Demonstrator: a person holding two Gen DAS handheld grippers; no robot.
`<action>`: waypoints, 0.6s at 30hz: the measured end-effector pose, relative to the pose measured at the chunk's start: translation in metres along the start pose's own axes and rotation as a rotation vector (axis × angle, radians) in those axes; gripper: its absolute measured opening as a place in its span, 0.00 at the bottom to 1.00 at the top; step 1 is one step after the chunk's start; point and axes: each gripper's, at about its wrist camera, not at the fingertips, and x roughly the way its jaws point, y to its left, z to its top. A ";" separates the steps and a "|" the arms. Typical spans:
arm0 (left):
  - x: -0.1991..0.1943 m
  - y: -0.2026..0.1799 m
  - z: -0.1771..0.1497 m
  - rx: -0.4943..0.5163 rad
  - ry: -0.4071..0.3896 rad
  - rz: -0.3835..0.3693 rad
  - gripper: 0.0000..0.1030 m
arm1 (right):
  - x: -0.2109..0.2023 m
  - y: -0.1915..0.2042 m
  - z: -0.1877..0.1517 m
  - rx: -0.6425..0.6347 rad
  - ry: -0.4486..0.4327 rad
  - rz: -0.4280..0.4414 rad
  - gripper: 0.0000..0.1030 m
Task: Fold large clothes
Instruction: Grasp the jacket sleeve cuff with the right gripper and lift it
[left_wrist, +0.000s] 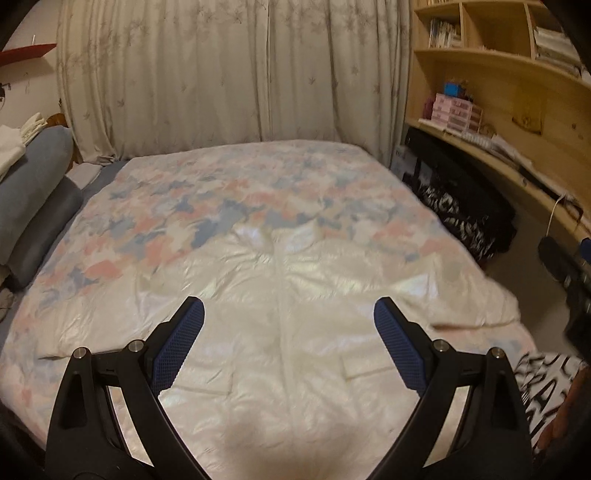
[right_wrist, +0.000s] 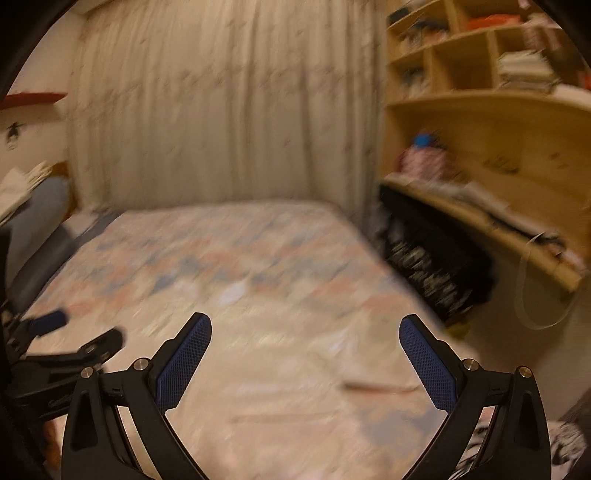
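Cream, glossy fabric: a large puffy jacket (left_wrist: 288, 295) is lying spread flat on the bed (left_wrist: 184, 206), directly ahead of and below the left gripper (left_wrist: 289, 341). Its centre seam or zip line is running straight away from that gripper, passing between the 2 blue pads (left_wrist: 177, 347), so the long axis is lying along the gripper's forward direction, collar end far, hem end near. Left gripper is standing wide apart, holding nothing, hovering over the hem half. Right gripper (right_wrist: 306, 360) is likewise spread wide and empty; its view is heavily motion-blurred, so garment edges there cannot be resolved. In the right wrist view the left gripper (right_wrist: 74, 332) is showing low at the left, and part of the right gripper (left_wrist: 569, 273) is appearing at the right edge of the left view, beside the bed rim. 1 sleeve (left_wrist: 472, 299) is lying out to the left gripper's right, toward the right gripper. Judgement: no fold started yet; the left gripper looks nearer the body centre, the right nearer the outstretched sleeve. Contact with fabric: none visible.
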 end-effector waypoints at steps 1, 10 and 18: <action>0.003 -0.003 0.007 -0.003 -0.002 -0.023 0.90 | 0.003 -0.009 0.010 0.002 -0.014 -0.004 1.00; 0.091 -0.051 0.057 0.004 0.036 -0.062 0.90 | 0.095 -0.108 0.063 0.012 0.152 -0.059 1.00; 0.242 -0.107 0.007 0.025 0.238 -0.062 0.90 | 0.228 -0.233 -0.008 0.289 0.436 -0.061 1.00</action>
